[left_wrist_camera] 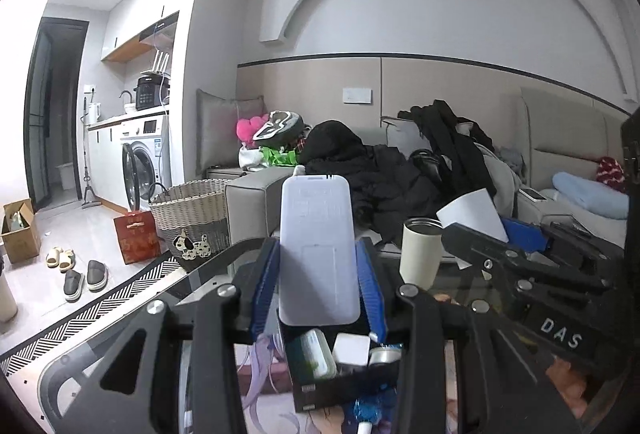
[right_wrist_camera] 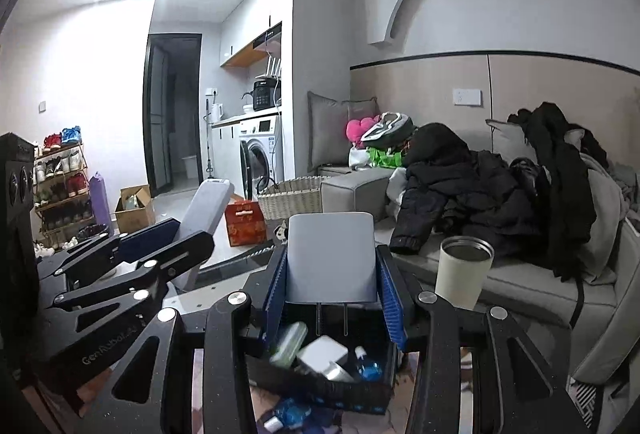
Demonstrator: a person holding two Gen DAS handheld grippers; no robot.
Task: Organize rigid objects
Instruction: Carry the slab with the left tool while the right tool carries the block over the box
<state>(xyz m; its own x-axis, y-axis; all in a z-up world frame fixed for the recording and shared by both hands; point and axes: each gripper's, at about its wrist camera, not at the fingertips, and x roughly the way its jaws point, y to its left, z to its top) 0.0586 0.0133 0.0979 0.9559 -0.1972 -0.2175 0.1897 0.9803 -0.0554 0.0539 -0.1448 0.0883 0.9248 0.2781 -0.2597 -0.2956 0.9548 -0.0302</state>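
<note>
My left gripper (left_wrist_camera: 318, 274) is shut on a white remote control (left_wrist_camera: 316, 250), held upright above a black storage box (left_wrist_camera: 344, 382). My right gripper (right_wrist_camera: 331, 274) is shut on a white plug charger (right_wrist_camera: 331, 258), its prongs pointing down over the same box (right_wrist_camera: 320, 386). The box holds a green case (left_wrist_camera: 316, 354), a white adapter (right_wrist_camera: 322, 352), and a small blue bottle (right_wrist_camera: 366, 364). The left gripper with the remote also shows in the right wrist view (right_wrist_camera: 160, 238), at the left. The right gripper shows in the left wrist view (left_wrist_camera: 516, 250), at the right.
A cream steel tumbler (left_wrist_camera: 420, 250) stands on the glass table (left_wrist_camera: 120, 334) to the right of the box. A sofa piled with dark clothes (right_wrist_camera: 500, 186) lies behind. A wicker basket (left_wrist_camera: 192, 218) and a red bag (left_wrist_camera: 136, 236) stand on the floor at left.
</note>
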